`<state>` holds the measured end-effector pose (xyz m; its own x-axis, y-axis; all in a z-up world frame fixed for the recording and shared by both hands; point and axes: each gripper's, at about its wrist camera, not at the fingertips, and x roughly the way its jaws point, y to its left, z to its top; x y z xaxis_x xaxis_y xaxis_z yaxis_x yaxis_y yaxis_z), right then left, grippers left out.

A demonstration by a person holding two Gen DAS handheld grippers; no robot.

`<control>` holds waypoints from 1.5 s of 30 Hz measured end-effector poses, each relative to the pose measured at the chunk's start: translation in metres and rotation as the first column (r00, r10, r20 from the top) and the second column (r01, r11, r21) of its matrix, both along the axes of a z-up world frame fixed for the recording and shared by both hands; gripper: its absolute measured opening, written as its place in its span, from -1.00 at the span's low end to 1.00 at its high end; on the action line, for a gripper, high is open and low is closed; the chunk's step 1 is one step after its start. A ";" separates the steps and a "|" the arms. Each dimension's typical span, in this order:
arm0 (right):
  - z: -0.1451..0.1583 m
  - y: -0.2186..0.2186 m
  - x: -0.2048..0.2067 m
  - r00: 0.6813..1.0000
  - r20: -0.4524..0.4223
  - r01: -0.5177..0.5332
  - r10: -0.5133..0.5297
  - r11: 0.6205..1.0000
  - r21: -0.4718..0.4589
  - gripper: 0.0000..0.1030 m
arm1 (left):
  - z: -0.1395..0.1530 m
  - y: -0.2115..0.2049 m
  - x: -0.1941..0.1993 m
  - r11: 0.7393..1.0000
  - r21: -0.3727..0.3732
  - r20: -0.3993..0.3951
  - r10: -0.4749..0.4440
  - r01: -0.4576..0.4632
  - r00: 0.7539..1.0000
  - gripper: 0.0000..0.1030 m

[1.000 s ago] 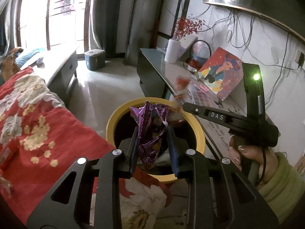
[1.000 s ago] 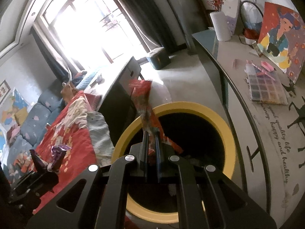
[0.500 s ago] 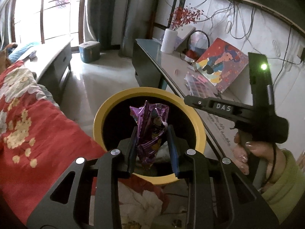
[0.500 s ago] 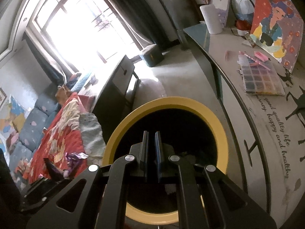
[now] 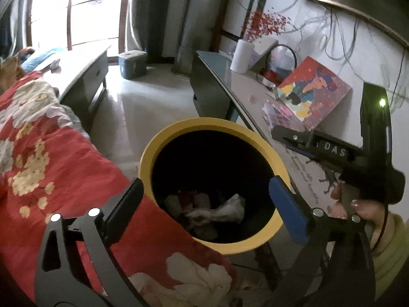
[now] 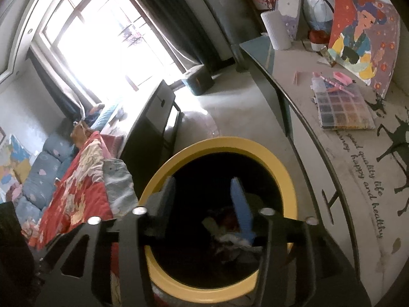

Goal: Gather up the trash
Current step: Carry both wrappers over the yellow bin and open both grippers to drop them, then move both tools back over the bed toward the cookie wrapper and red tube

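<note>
While both grippers, left (image 5: 204, 197) & right (image 6: 204, 192), gape empty, yellow bin (image 5: 225, 125) holds crumpled trash (image 5: 219, 209).

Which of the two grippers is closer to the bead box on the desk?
Right. The right gripper hangs over the bin on the side nearest the bead box; the left gripper sits over the bin's far side, by the red blanket.

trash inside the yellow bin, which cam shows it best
The left wrist view: the trash lies lit and unblocked at the bottom of the yellow bin. In the right wrist view it is darker, blurred, and partly behind the right gripper.
</note>
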<state>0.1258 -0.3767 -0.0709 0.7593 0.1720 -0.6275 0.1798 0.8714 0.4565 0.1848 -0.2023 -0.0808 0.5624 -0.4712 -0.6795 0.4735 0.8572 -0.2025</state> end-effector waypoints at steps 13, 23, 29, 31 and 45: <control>0.030 0.029 -0.010 0.995 0.093 -0.016 0.027 0.993 -0.114 0.47 | 0.026 0.034 -0.017 0.992 0.002 0.087 0.122 -0.123 0.989 0.79; 0.044 0.069 -0.013 0.984 0.126 -0.110 0.127 0.985 -0.136 0.51 | 0.043 0.071 -0.034 0.977 0.000 0.156 0.213 -0.215 0.965 0.78; 0.052 0.100 -0.016 0.968 0.142 -0.188 0.208 0.972 -0.139 0.51 | 0.048 0.099 -0.044 0.960 -0.008 0.181 0.276 -0.279 0.944 0.79; 0.054 0.110 -0.016 0.962 0.145 -0.209 0.230 0.967 -0.143 0.51 | 0.049 0.110 -0.046 0.954 -0.009 0.188 0.297 -0.300 0.936 0.79; 0.061 0.173 -0.009 0.918 0.137 -0.349 0.372 0.923 -0.162 0.54 | 0.050 0.178 -0.061 0.900 -0.016 0.184 0.430 -0.435 0.884 0.79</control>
